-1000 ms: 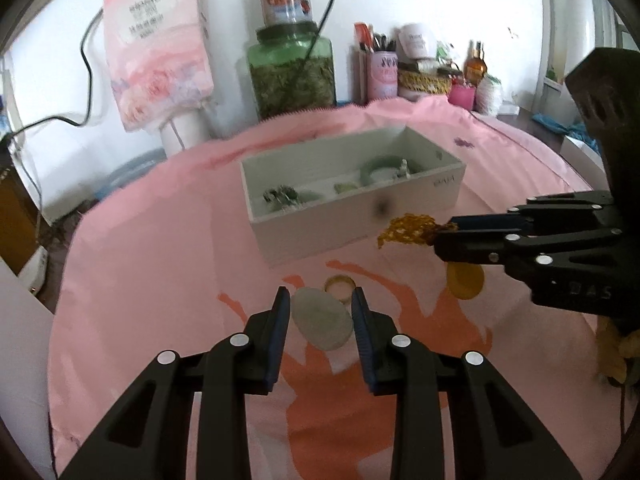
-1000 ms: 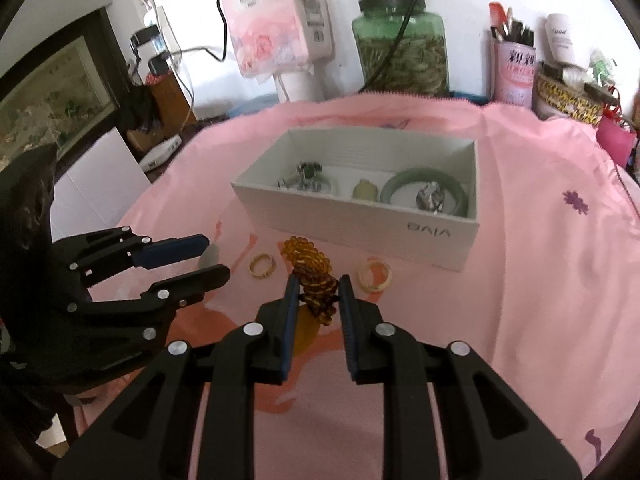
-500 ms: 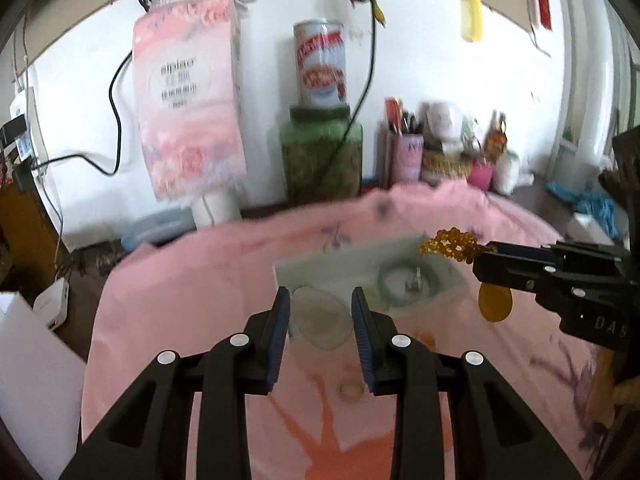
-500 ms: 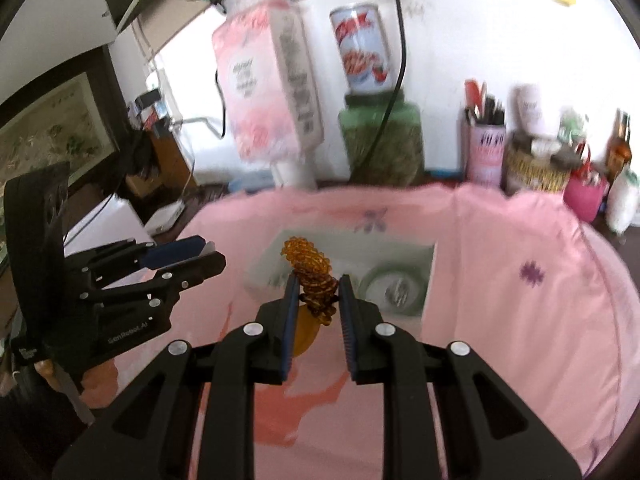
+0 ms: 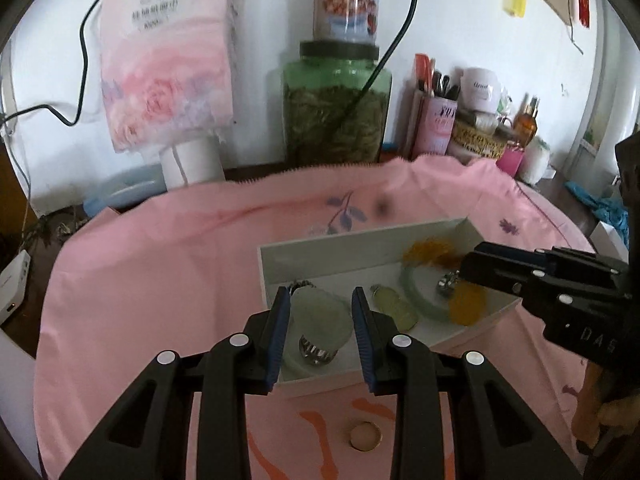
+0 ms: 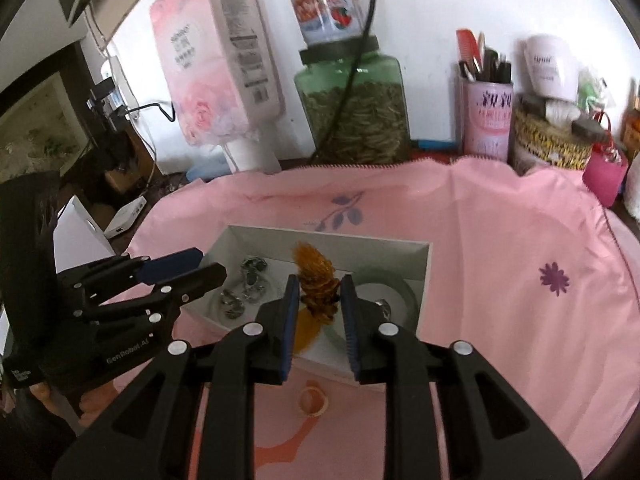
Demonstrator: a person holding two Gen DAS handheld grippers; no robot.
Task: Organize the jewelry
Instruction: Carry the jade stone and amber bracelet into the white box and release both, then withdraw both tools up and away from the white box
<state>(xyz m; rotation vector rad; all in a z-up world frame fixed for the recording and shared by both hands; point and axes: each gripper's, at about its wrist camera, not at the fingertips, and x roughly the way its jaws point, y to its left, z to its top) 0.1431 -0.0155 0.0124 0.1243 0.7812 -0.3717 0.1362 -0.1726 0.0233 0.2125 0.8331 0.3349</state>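
A white open box (image 5: pixel 360 240) sits on the pink cloth; it also shows in the right wrist view (image 6: pixel 424 268). My left gripper (image 5: pixel 320 316) is shut on a pale green oval stone (image 5: pixel 318 316) and holds it over the box's left part. My right gripper (image 6: pixel 319 304) is shut on an amber bead bracelet (image 6: pixel 318 280) with a yellow tassel, over the box's middle. Inside lie a green bangle (image 5: pixel 420 300), a yellow-green pendant (image 5: pixel 390 304) and silver pieces (image 6: pixel 248 276).
A small ring (image 5: pixel 364 436) lies on the cloth in front of the box, also seen in the right wrist view (image 6: pixel 312 400). A green jar (image 5: pixel 336 112), tissue pack (image 5: pixel 168 60), pen cup (image 6: pixel 486 120) and basket (image 6: pixel 552 140) stand behind the cloth.
Both grippers have lifted from the cloth and moved forward over the box, each still holding its piece. The box now sits directly below the fingertips.
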